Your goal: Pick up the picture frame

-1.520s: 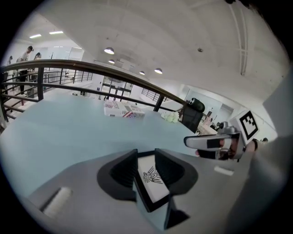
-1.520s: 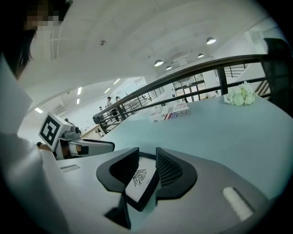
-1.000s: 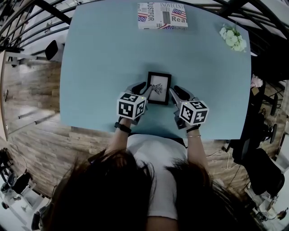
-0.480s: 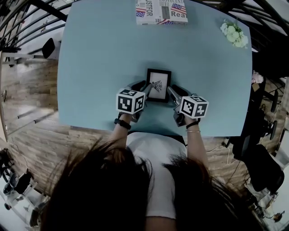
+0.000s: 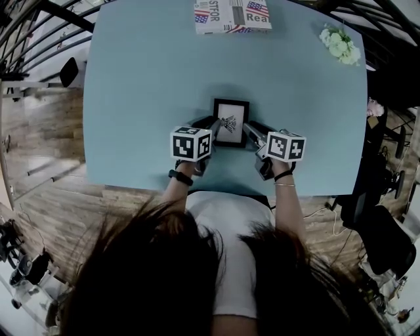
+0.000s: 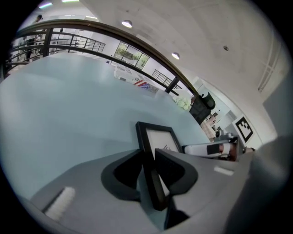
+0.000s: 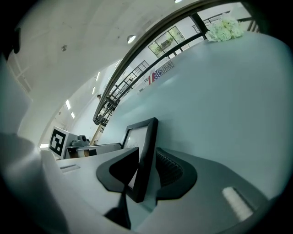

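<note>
The picture frame (image 5: 230,122) is small and black, with a white mat and a dark sketch, and sits mid-table near the front edge. My left gripper (image 5: 212,126) is shut on its left edge; in the left gripper view the frame (image 6: 158,139) stands edge-on, pinched between the jaws of that gripper (image 6: 151,171). My right gripper (image 5: 249,130) is shut on the frame's right edge, and the frame (image 7: 141,135) is likewise clamped in the right gripper (image 7: 144,176). I cannot tell whether the frame still touches the table.
The light blue table (image 5: 131,92) carries a flag-printed box (image 5: 233,16) at the far edge and white flowers (image 5: 340,44) at the far right corner. Wooden floor lies to the left, dark chairs (image 5: 377,243) to the right.
Both grippers have drawn inward along the frame's sides; the right marker cube has shifted toward the frame. The frame sits slightly farther from me in view.
</note>
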`<state>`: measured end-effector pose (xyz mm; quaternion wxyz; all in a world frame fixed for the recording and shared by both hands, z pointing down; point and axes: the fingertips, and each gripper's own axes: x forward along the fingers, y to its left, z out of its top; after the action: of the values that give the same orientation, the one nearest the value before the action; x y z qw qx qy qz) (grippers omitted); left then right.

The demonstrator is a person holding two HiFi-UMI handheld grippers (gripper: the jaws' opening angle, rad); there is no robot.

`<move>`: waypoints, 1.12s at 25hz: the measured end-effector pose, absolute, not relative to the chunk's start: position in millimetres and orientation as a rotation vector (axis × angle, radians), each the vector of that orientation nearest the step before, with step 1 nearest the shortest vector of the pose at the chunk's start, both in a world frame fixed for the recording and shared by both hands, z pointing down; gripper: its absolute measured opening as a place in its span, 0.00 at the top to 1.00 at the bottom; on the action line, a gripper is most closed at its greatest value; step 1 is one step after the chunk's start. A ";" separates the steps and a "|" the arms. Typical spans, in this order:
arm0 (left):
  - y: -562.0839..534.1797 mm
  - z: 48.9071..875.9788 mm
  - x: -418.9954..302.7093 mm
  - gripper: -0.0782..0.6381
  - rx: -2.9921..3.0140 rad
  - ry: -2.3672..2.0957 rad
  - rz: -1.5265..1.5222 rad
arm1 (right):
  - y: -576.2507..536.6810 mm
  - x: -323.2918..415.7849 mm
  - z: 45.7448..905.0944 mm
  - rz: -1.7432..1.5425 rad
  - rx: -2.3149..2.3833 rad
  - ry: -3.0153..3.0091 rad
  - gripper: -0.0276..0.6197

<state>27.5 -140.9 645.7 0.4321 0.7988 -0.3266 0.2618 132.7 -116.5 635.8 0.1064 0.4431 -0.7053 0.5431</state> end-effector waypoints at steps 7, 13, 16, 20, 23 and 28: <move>-143.5 648.4 22.7 0.69 1.946 -0.831 0.648 | -118.4 127.5 634.0 1.711 1.256 -2.091 0.82; -143.1 652.1 19.8 0.70 1.847 -0.767 0.579 | -119.2 125.6 633.5 1.833 1.204 -2.092 0.82; -144.1 652.4 18.6 0.70 1.793 -0.735 0.525 | -119.6 121.6 631.7 1.964 1.143 -2.100 0.82; -144.7 651.8 16.7 0.71 1.762 -0.725 0.494 | -121.5 115.6 627.5 2.080 1.042 -2.121 0.82; -146.0 651.8 15.7 0.71 1.734 -0.711 0.462 | -121.9 110.9 624.6 2.159 0.945 -2.135 0.82; -145.8 650.5 16.2 0.71 1.725 -0.692 0.448 | -124.0 95.1 619.6 2.222 0.780 -2.173 0.82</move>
<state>16.2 -145.8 650.5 0.5768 0.7370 -0.2955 0.1916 95.1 -124.0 619.6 -0.0314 0.2434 -0.6779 0.6930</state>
